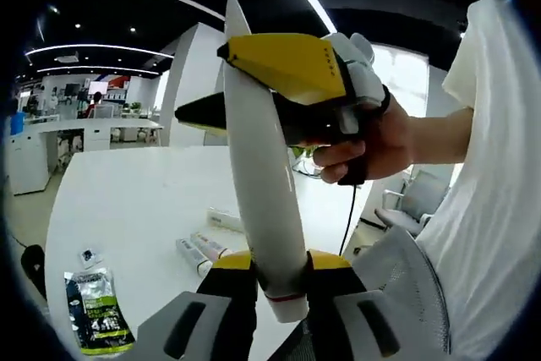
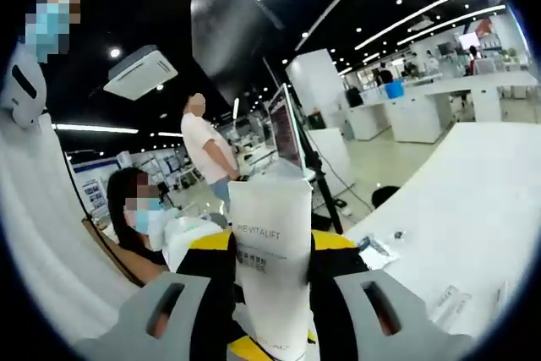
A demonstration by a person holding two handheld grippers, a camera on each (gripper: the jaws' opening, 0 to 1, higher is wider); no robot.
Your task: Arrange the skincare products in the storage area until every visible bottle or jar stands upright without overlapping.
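Both claws clamp one white tube [image 1: 266, 183] – left claw [image 1: 279, 281] near its cap, right claw [image 2: 272, 293] at the crimp; light, squashy – hold gently.

White table [image 1: 152, 200] (tubes [image 1: 201, 251], packet [image 1: 97, 310])

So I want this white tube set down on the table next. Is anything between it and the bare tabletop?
Nothing visible blocks it. The white tube is held off the table by both claws, the left claw near its cap and the right claw higher up. The small tubes and green packet lie to one side.
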